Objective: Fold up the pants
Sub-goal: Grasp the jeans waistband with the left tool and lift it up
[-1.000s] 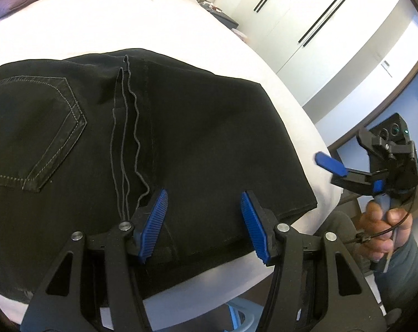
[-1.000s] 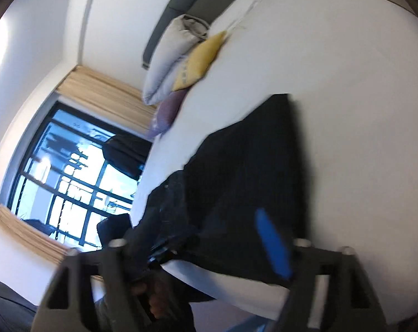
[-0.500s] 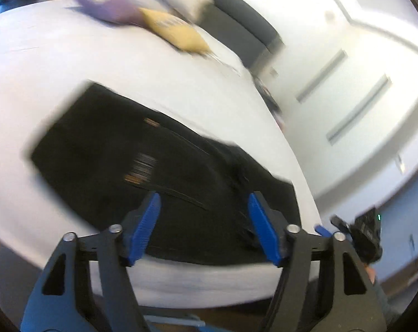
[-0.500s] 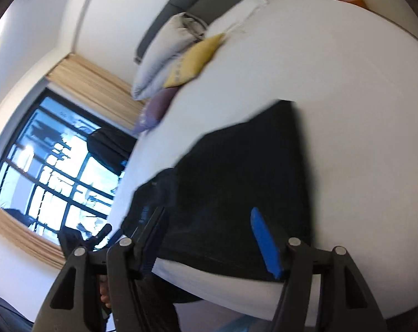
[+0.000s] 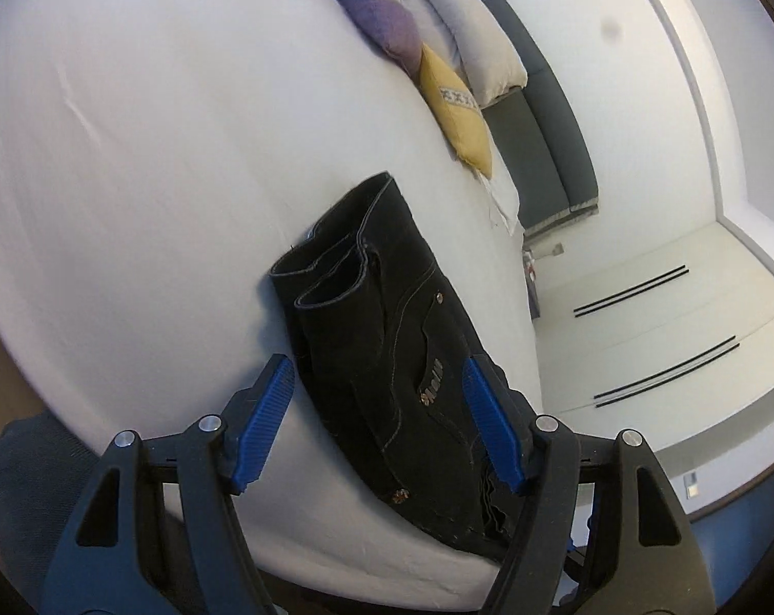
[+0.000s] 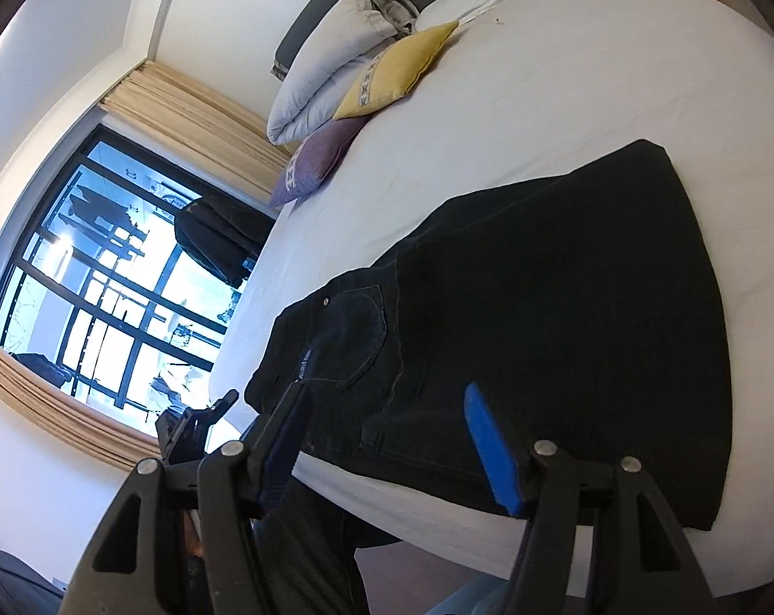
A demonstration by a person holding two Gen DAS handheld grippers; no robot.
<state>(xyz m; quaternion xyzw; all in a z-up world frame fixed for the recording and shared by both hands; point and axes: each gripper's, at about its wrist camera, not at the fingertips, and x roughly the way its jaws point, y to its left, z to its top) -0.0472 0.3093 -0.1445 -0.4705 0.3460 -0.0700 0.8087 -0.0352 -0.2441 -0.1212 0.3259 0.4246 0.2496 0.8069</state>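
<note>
The black pants lie folded on the white bed, near its front edge. They also show in the right wrist view, back pocket up. My left gripper is open and empty, held above the waistband end of the pants. My right gripper is open and empty, held above the front edge of the pants. The left gripper shows small in the right wrist view, off the bed's edge.
Purple, yellow and pale pillows lie at the head of the bed against a grey headboard. A large window with beige curtains is to the left. White wardrobe doors stand to the right.
Both grippers have pulled back and up from the pants. The left view has swung from close over the trouser leg to a wide view along the folded pants. Both stay open.
</note>
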